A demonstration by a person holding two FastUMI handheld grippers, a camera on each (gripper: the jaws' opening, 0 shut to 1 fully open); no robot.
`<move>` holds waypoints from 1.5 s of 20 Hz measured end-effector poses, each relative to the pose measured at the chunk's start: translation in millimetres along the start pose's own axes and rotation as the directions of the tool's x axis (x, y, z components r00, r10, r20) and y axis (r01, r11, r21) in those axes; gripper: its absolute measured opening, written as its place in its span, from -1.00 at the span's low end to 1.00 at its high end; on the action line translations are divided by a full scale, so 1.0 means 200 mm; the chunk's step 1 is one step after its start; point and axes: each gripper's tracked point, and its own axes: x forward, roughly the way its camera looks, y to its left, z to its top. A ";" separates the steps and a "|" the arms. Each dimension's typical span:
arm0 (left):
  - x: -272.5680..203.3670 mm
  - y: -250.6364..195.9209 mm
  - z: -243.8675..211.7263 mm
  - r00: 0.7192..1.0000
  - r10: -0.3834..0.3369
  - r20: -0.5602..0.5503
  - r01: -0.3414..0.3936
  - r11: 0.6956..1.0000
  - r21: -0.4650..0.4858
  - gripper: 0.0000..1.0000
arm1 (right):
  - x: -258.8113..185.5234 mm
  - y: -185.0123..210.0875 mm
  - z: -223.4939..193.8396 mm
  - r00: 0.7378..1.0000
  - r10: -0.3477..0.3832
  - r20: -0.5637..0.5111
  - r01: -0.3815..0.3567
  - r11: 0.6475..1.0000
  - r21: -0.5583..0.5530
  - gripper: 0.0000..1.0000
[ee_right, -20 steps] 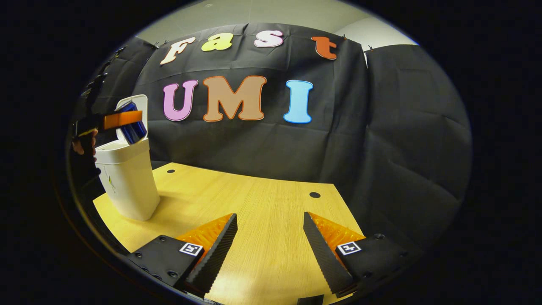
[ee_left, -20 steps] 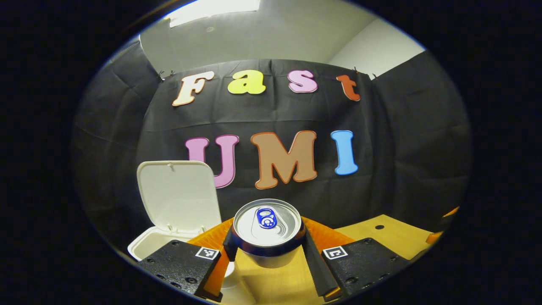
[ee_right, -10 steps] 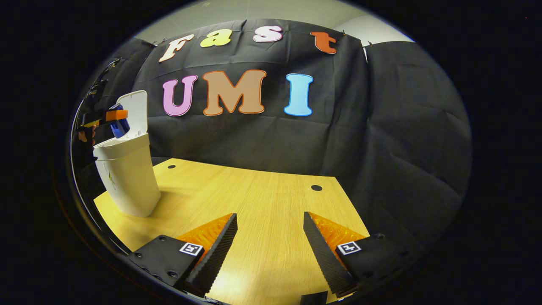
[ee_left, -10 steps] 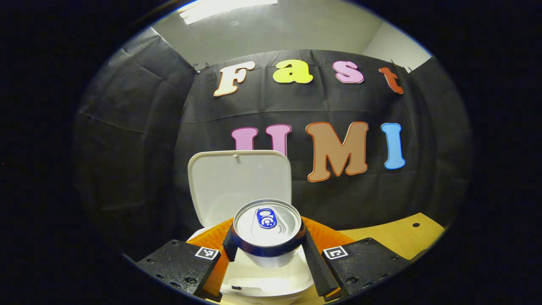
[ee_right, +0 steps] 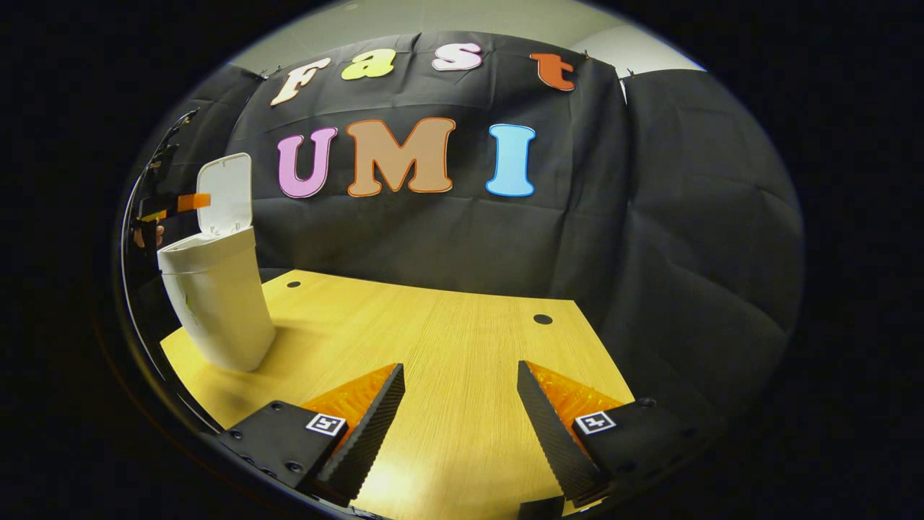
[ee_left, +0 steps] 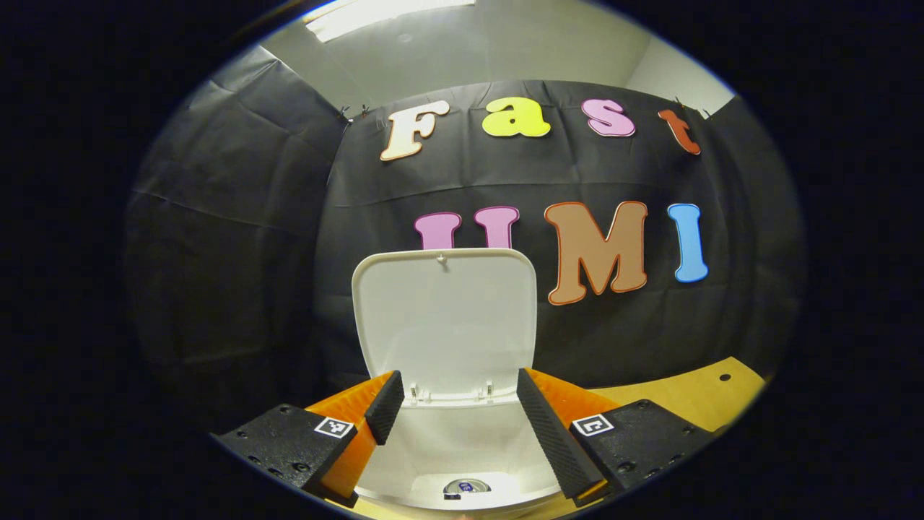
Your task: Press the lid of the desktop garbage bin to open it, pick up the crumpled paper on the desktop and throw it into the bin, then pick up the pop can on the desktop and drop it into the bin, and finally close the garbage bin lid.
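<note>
Both grippers gape empty: left (ee_left: 451, 404) over the bin (ee_left: 462, 448), can (ee_left: 462, 487) below inside; right (ee_right: 462, 419) above the table (ee_right: 433, 339); no legible labels.

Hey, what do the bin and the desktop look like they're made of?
The garbage bin looks like smooth moulded white plastic: its walls and raised lid share one even matte surface with rounded corners. The desktop looks like light wood or a wood-grain laminate, judging by its fine straight grain lines; which one is unclear.
</note>
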 end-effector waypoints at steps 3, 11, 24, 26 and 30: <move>0.03 0.00 0.13 1.000 -0.011 0.018 0.011 1.000 -0.009 0.90 | 0.01 0.01 -0.01 1.000 0.004 0.001 -0.004 1.000 0.004 0.98; 0.17 0.04 0.44 0.998 -0.033 0.058 0.036 0.998 -0.057 0.89 | 0.01 0.05 -0.05 1.000 0.002 -0.017 -0.001 0.999 0.041 0.99; 0.55 0.11 0.48 0.999 -0.015 -0.036 0.015 1.000 -0.027 0.87 | -0.02 -0.03 -0.11 0.998 -0.047 -0.031 0.049 0.997 0.063 0.99; 0.51 0.10 0.47 0.999 -0.021 -0.046 0.020 0.999 -0.030 0.87 | -0.02 -0.03 -0.10 0.998 -0.048 -0.031 0.050 0.997 0.067 0.99; 0.34 0.09 0.45 0.999 -0.023 -0.025 0.022 0.999 -0.031 0.88 | 0.00 0.01 -0.08 0.999 -0.034 -0.025 0.035 0.997 0.066 0.99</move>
